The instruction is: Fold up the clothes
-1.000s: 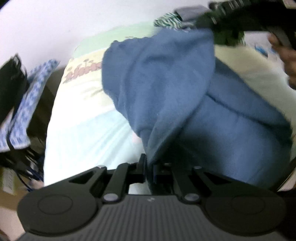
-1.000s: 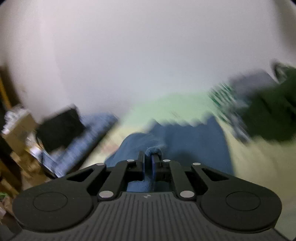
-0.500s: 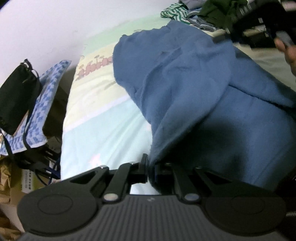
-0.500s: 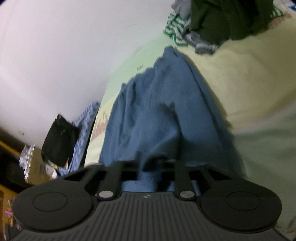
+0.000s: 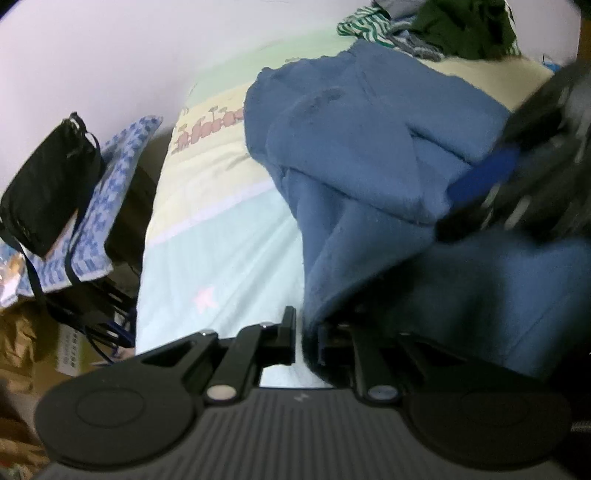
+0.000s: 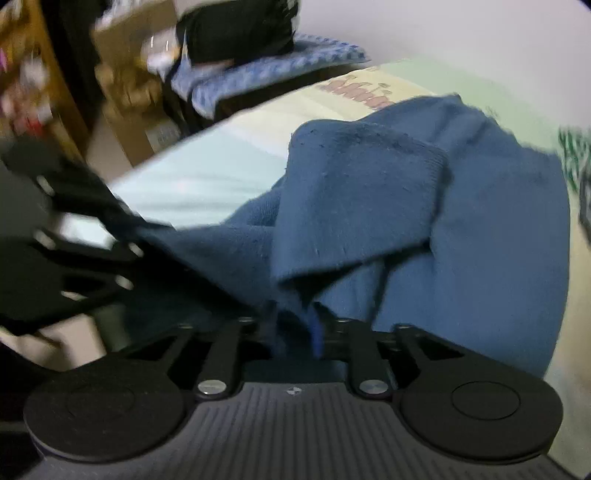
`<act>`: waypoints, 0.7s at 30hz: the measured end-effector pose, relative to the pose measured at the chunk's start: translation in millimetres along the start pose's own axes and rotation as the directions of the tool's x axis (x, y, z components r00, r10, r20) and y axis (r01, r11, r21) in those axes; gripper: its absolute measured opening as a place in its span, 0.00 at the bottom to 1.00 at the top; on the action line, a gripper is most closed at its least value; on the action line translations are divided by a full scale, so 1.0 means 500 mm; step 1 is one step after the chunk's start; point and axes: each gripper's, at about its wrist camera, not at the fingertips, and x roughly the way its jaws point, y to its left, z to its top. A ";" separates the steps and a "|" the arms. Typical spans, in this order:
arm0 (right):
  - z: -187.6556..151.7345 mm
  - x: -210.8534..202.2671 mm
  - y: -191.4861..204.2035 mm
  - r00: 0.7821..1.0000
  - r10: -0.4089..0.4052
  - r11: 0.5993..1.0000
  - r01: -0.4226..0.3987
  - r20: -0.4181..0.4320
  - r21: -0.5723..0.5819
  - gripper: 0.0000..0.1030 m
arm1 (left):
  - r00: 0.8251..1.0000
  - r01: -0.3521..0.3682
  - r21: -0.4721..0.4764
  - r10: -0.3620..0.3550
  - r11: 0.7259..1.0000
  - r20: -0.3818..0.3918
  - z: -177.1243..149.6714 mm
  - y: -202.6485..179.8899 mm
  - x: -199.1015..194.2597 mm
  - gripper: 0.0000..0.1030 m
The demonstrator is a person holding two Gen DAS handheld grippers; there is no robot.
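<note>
A blue garment [image 5: 362,147] lies bunched on the bed [image 5: 221,236], reaching toward its left edge. The left gripper [image 5: 306,341] has just been opening; its jaws stand slightly apart with a fold of cloth between them. The right gripper [image 6: 293,334] has also just been opening, cloth loose between its parted jaws. A clothes pile [image 5: 443,22] sits at the far edge.

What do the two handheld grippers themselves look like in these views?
Both match: the left gripper and right gripper are matte black, with a ribbed grey top plate, two round discs at the sides, angled linkage bars with silver pivot pins, and slim black jaws. No cables or sleeves show.
</note>
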 end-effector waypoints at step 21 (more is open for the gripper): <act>0.052 0.003 -0.170 0.961 -0.036 0.752 -0.155 0.276 0.640 0.08 | 1.000 -0.019 0.007 0.018 1.000 0.017 0.008 0.001 0.002 0.16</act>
